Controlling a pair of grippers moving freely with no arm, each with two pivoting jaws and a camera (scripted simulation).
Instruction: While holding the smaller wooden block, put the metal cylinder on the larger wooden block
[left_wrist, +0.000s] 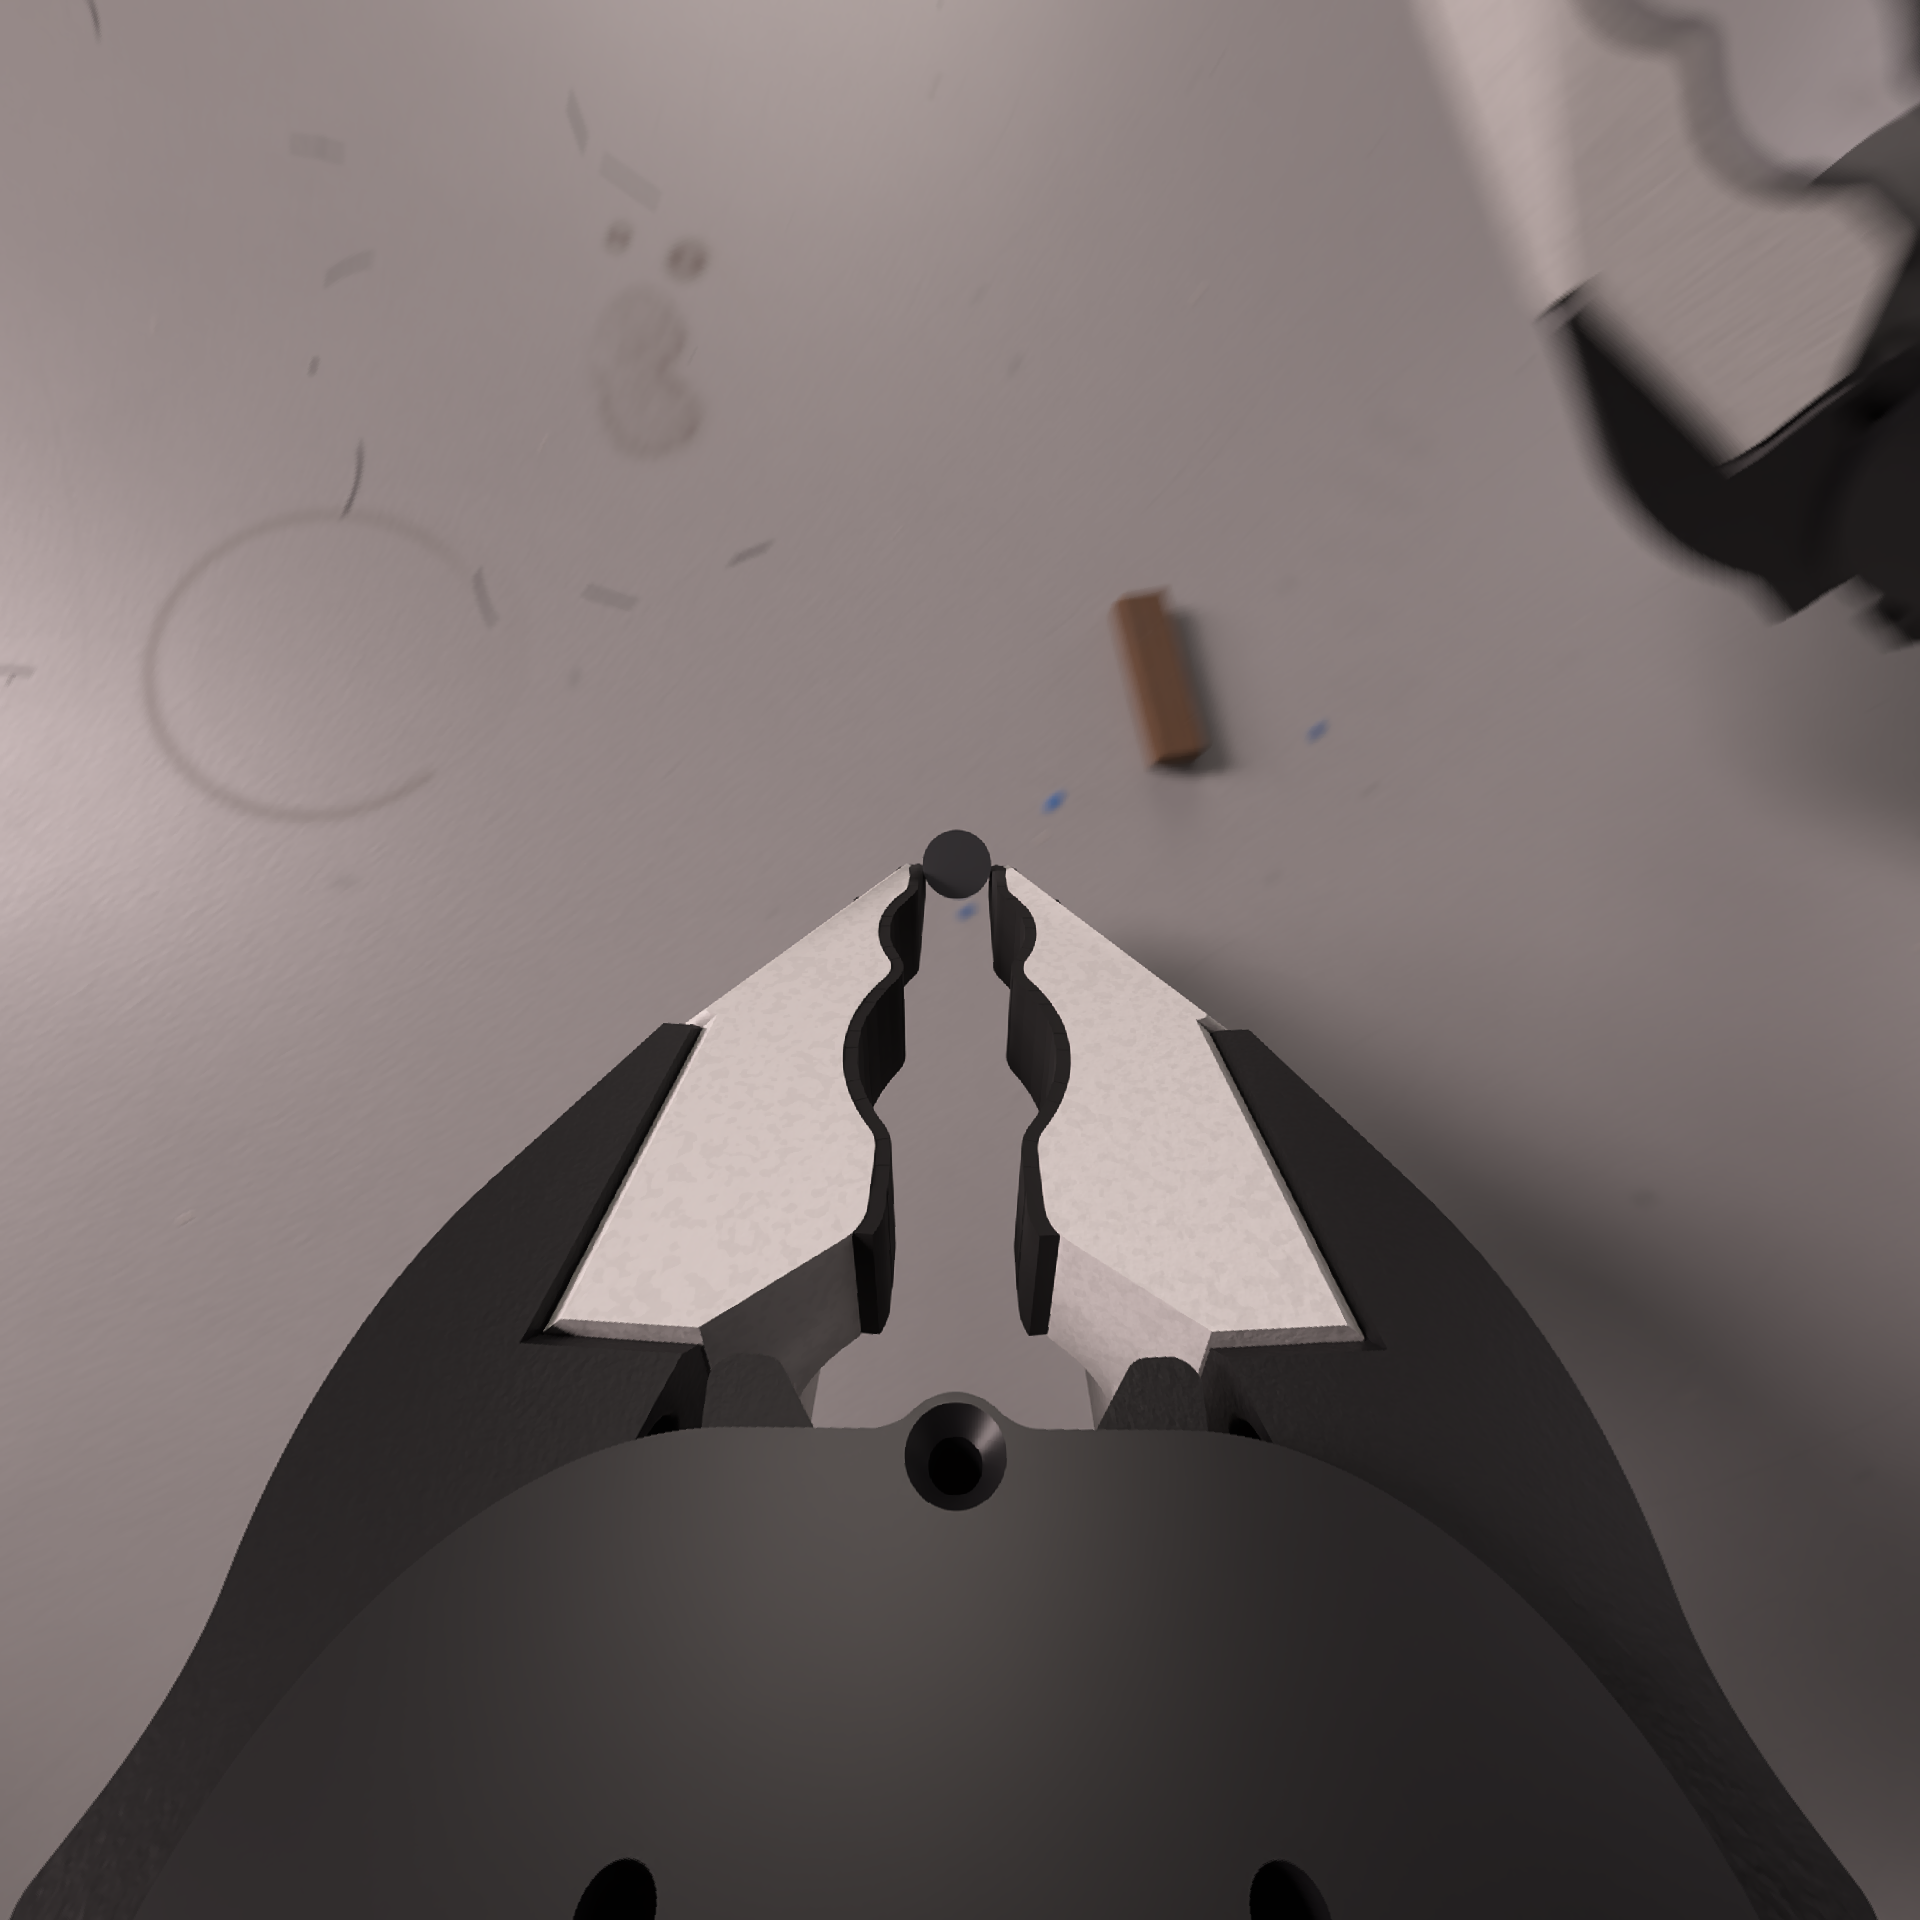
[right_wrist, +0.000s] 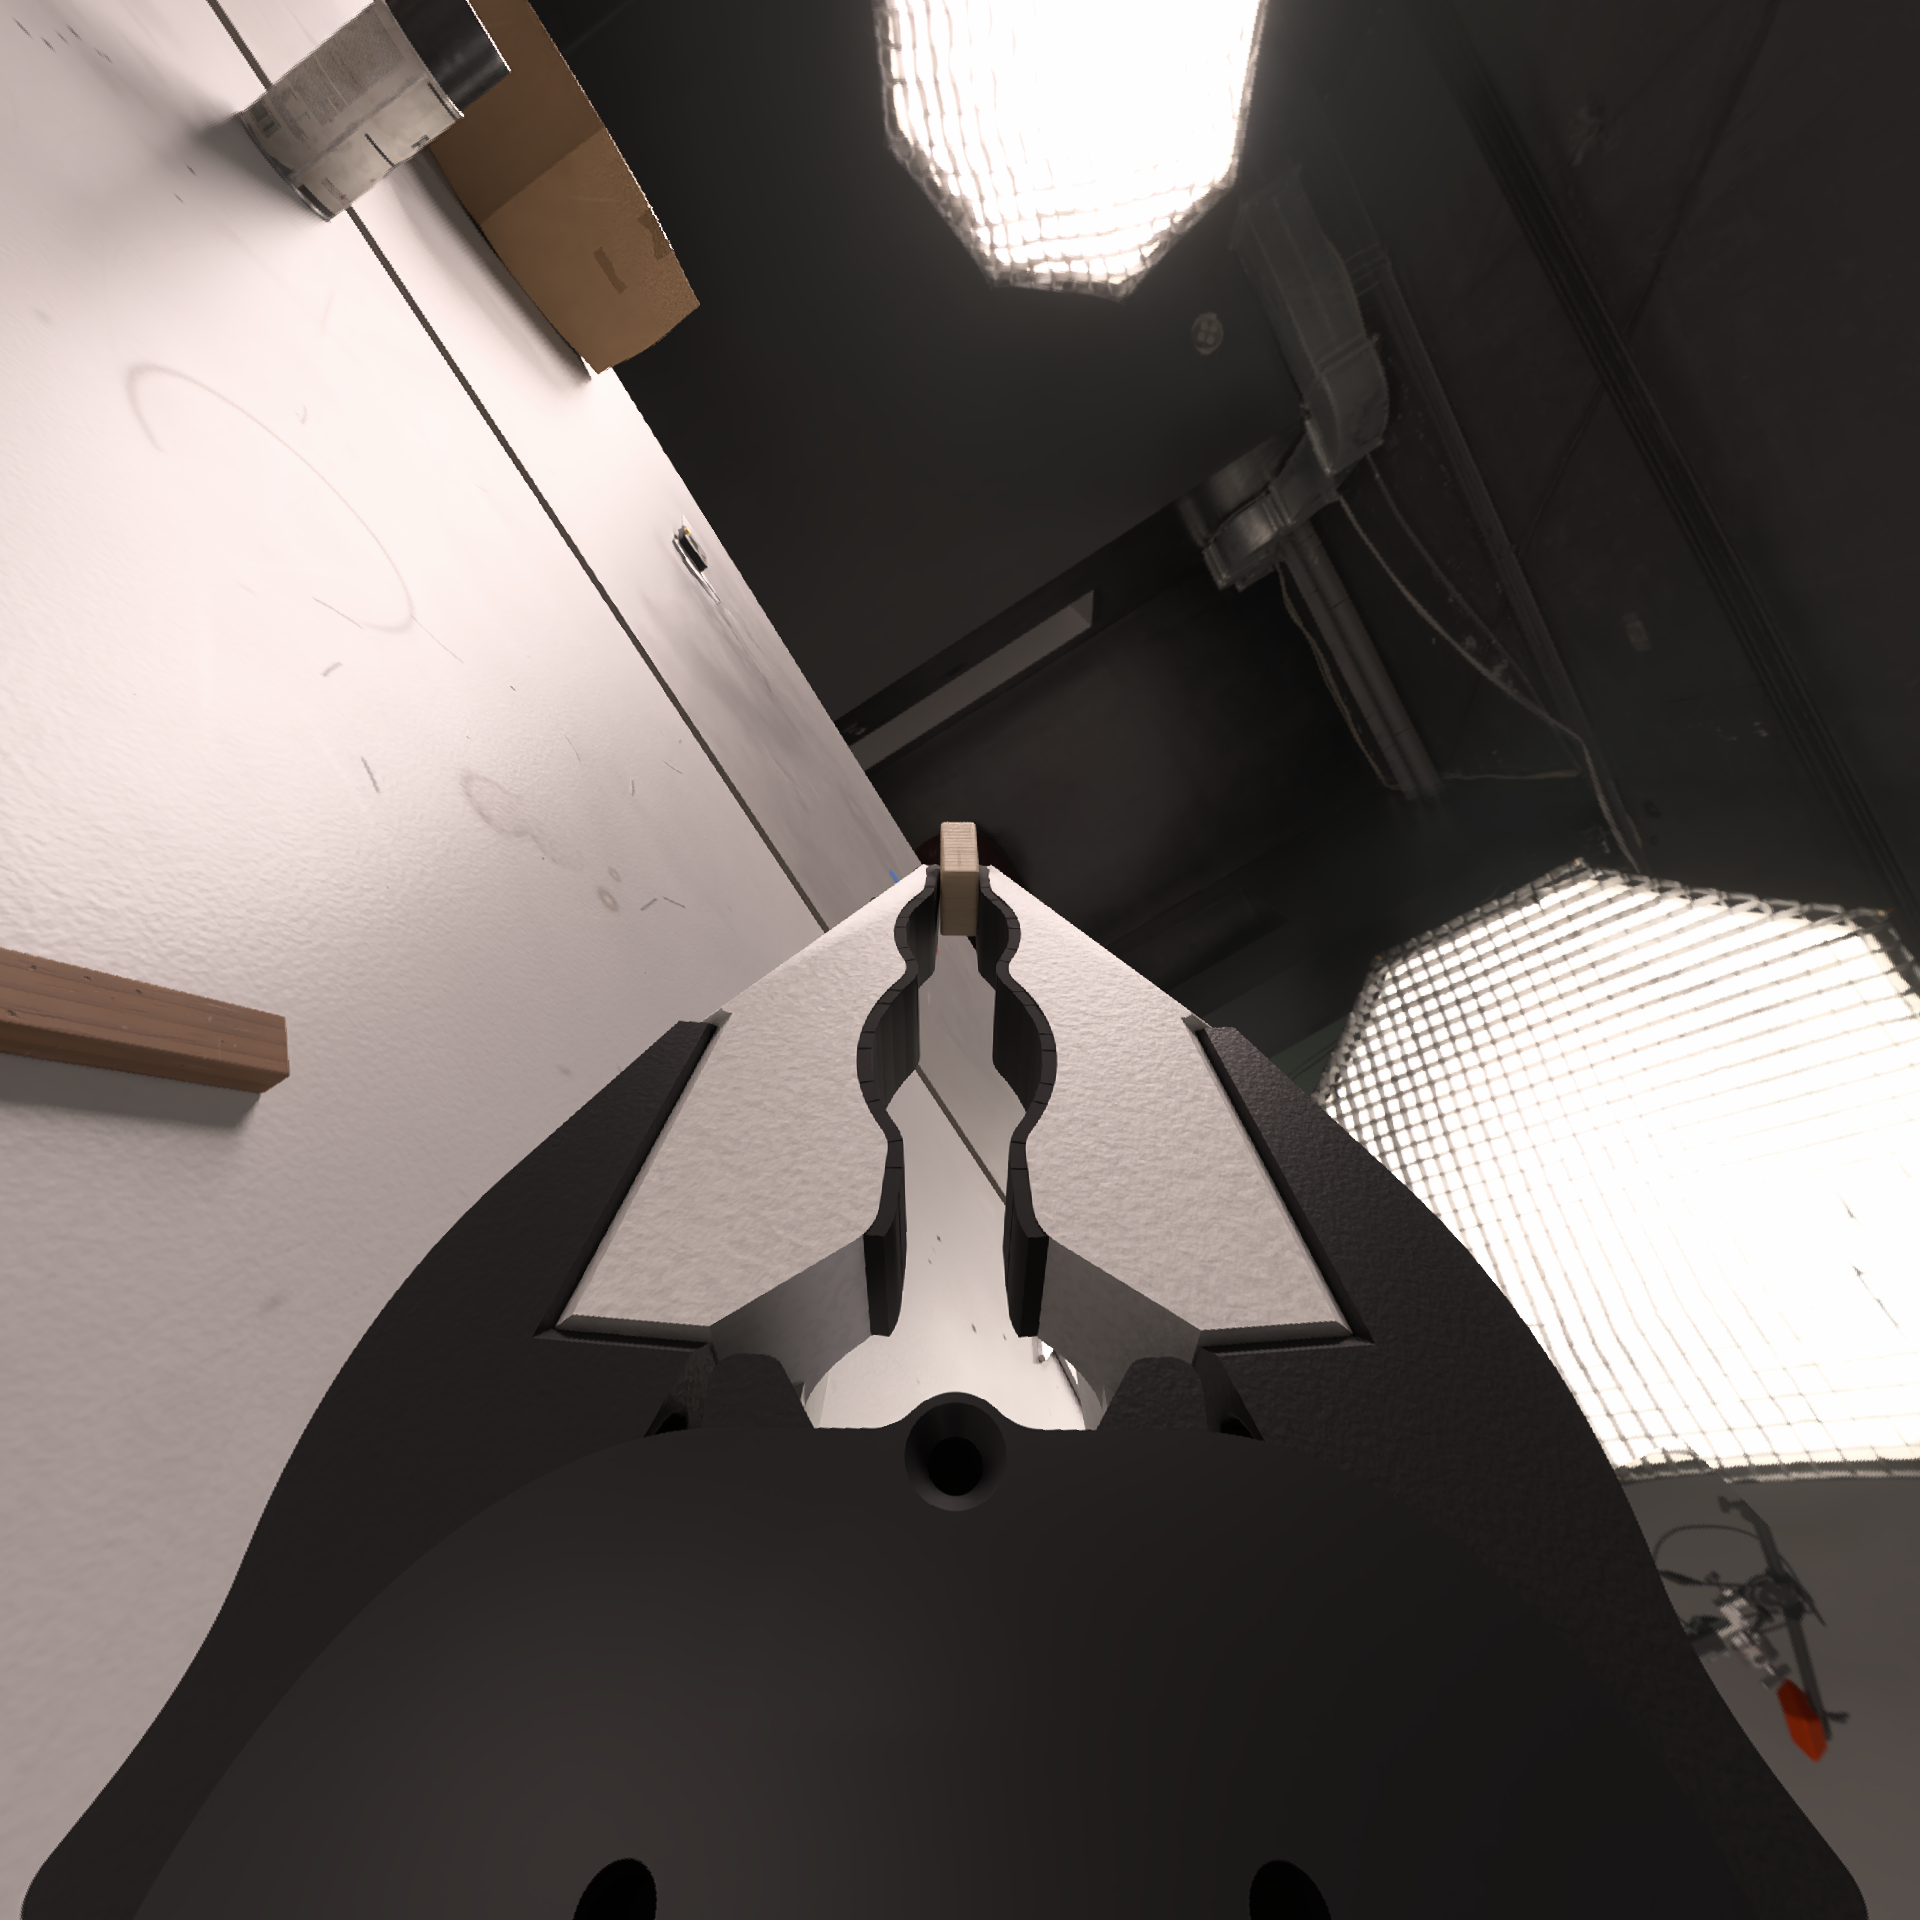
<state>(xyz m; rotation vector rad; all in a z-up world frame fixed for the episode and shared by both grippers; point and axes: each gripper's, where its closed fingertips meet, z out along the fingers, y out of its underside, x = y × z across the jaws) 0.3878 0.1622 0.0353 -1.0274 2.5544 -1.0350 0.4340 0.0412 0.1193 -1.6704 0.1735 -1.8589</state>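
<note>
Left wrist view looks down on a pale, scuffed table (left_wrist: 727, 312), and my left claw (left_wrist: 956, 873) is clenched on the metal cylinder (left_wrist: 956, 862), a small dark round end pinched right at my fingertips. Beyond it and a little to the right, the larger wooden block (left_wrist: 1162, 681) lies flat on the table, a brown bar well apart from the cylinder. A faint ring mark (left_wrist: 301, 665) shows on the surface to the far left. At the far right corner my other claw appears, blurred, so I cannot tell its grip from here.

Right wrist view shows my right claw (right_wrist: 958, 883) grasping the smaller wooden block (right_wrist: 958, 878), a pale piece standing upright between my fingertips and poking out past them. The white table (right_wrist: 260, 623) runs tilted across the left side, and the larger wooden block (right_wrist: 145, 1023) rests on it at the left edge. A cardboard box (right_wrist: 582, 229) and a grey packet (right_wrist: 343, 114) sit at the far left. Two bright gridded lamps (right_wrist: 1060, 125) glow on the right.
</note>
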